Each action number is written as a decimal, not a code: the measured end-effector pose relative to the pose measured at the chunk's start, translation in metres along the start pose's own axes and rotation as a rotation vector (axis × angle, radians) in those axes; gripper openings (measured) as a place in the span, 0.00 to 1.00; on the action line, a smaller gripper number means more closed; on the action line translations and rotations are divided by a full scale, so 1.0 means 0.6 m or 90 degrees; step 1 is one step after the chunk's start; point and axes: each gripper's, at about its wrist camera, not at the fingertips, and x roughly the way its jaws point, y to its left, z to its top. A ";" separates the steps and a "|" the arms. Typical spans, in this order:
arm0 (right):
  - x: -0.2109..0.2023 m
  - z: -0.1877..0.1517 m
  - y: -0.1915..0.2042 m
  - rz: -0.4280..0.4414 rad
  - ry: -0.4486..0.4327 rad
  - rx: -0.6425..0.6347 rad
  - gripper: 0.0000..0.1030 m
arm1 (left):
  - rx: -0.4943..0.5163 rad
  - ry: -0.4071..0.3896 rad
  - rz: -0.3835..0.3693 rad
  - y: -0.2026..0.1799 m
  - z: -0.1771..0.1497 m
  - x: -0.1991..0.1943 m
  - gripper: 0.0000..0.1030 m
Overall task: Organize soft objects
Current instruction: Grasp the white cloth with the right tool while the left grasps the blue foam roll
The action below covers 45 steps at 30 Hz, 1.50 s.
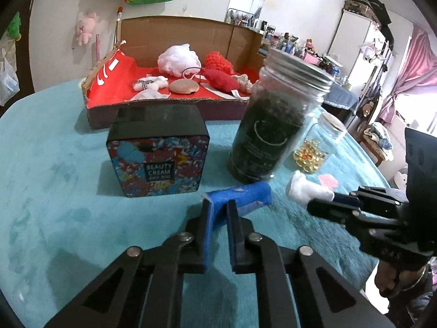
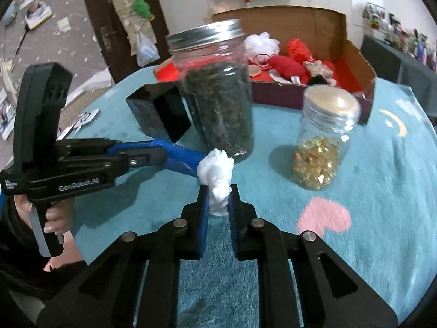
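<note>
My left gripper (image 1: 219,208) is shut on a blue soft cloth (image 1: 240,198) just above the teal table cover; it also shows in the right wrist view (image 2: 164,151) with the blue cloth (image 2: 183,158). My right gripper (image 2: 218,194) is shut on a white soft toy (image 2: 217,175), which also shows in the left wrist view (image 1: 308,188) beside the right gripper (image 1: 325,203). A cardboard box (image 1: 169,108) with a red lining holds several soft things: a white puff (image 1: 177,58), red knitted pieces (image 1: 218,78), a small white doll (image 1: 148,83).
A tall jar of dark leaves (image 1: 273,125) and a small jar of gold capsules (image 1: 316,147) stand between the grippers and the box. A black "Beauty Cream" box (image 1: 157,155) stands to the left. The table cover (image 1: 54,164) is teal with a pink heart (image 2: 325,216).
</note>
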 end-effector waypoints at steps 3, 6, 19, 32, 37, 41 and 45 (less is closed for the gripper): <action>-0.012 -0.005 0.000 -0.014 -0.007 0.009 0.12 | 0.006 0.005 -0.005 0.001 -0.010 -0.011 0.08; -0.026 -0.010 0.000 -0.028 -0.012 0.019 0.13 | 0.009 0.016 -0.013 0.005 -0.025 -0.020 0.08; -0.018 -0.037 0.000 -0.103 0.013 0.026 0.18 | 0.052 0.000 0.018 -0.001 -0.048 -0.034 0.59; -0.011 -0.039 -0.002 -0.123 0.009 0.011 0.25 | 0.140 0.022 0.023 -0.028 -0.003 0.018 0.64; -0.016 -0.043 -0.001 -0.139 0.001 0.001 0.78 | 0.157 0.028 0.024 -0.035 0.004 0.029 0.70; -0.016 -0.041 0.002 -0.155 -0.007 -0.012 0.79 | 0.168 0.037 0.024 -0.038 0.010 0.039 0.70; -0.010 -0.033 -0.003 -0.154 -0.009 -0.005 0.79 | 0.176 0.058 0.026 -0.037 0.014 0.056 0.63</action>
